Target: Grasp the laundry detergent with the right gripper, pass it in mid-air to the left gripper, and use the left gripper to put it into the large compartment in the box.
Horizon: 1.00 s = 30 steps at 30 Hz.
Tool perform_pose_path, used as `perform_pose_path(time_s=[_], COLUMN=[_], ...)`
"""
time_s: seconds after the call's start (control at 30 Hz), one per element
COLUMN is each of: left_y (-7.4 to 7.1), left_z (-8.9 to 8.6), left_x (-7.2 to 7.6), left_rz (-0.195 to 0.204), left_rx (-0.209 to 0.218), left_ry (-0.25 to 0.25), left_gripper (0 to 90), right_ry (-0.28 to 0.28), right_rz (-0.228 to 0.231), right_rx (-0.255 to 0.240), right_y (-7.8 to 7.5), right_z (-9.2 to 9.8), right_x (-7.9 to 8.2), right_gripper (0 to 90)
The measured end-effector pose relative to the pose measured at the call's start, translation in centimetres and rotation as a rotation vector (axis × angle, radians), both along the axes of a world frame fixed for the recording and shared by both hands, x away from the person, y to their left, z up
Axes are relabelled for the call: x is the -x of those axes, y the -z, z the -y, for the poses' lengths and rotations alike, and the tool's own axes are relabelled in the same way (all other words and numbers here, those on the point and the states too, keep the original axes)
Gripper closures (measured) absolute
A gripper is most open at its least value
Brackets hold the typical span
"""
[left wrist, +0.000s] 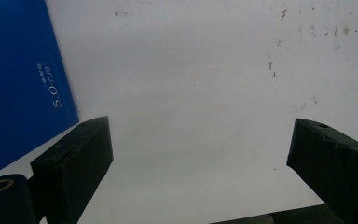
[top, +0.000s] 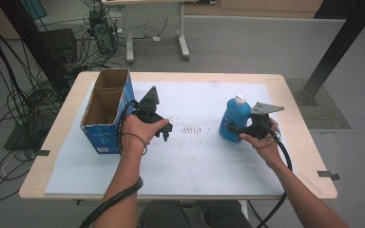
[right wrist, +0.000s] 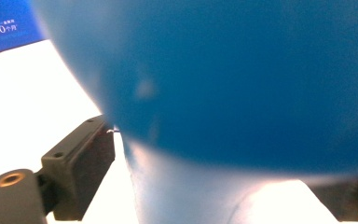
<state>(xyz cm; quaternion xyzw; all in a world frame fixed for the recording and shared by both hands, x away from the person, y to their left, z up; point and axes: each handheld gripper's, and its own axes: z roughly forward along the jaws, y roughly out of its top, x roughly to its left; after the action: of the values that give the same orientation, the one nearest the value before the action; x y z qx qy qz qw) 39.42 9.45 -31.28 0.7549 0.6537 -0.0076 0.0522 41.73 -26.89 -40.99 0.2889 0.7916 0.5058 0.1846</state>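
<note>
A blue bottle (top: 235, 118) with a white cap stands upright on the right half of the white mat (top: 195, 161). My right gripper (top: 233, 129) reaches it from the right, low on its body. In the right gripper view the bottle (right wrist: 242, 70) sits between the jaws of that gripper (right wrist: 209, 154), and the left pad (right wrist: 88, 149) touches its side. My left gripper (top: 166, 130) is held just right of an open blue cardboard box (top: 102, 137). Its jaws (left wrist: 200, 140) are open over bare mat, with the box wall (left wrist: 18, 79) at their left.
The wooden table (top: 294, 95) carries the mat, which bears faint dark marks (top: 188, 129) in its middle. The box corner (right wrist: 4, 23) appears far off in the right gripper view. Cables and a desk frame (top: 183, 42) lie on the floor beyond the table.
</note>
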Motion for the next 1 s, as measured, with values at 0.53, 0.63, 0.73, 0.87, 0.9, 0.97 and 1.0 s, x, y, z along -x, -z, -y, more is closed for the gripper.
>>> perform_pose_path(time_s=[0.53, 0.63, 0.73, 0.87, 0.9, 0.97, 1.0], left_y=[0.3, 0.0, -0.1, -0.3, -0.4, -0.6, -0.6], left_z=[0.3, 0.4, 0.5, 0.5, 0.5, 0.5, 0.6], left_x=[-0.1, -0.2, -0.2, -0.2, -0.2, -0.2, -0.2], left_rz=[-0.005, -0.002, 0.003, 0.005, 0.009, 0.013, 0.013], left_rx=[0.002, 0.000, -0.001, -0.003, -0.004, -0.002, -0.004], left_ry=[0.002, 0.009, 0.012, 0.012, 0.012, 0.012, 0.010], left_gripper=[7.0, 7.0, 7.1, 7.1, 7.1, 7.1, 7.1], right_ry=[-0.048, -0.050, -0.050, -0.053, -0.052, -0.051, -0.051], right_rz=[0.009, 0.012, 0.015, 0.015, 0.015, 0.013, 0.015], right_rx=[-0.027, -0.027, -0.025, -0.026, -0.026, -0.025, -0.023], right_y=[0.6, 0.6, 0.6, 0.6, 0.6, 0.6, 0.6], right_z=[0.0, 0.0, 0.0, 0.0, 0.0, 0.0, 0.0], right_x=[-0.2, -0.2, -0.1, -0.1, -0.1, -0.1, -0.1], right_gripper=[41.8, 42.0, 42.3, 42.9, 42.9, 42.9, 43.0])
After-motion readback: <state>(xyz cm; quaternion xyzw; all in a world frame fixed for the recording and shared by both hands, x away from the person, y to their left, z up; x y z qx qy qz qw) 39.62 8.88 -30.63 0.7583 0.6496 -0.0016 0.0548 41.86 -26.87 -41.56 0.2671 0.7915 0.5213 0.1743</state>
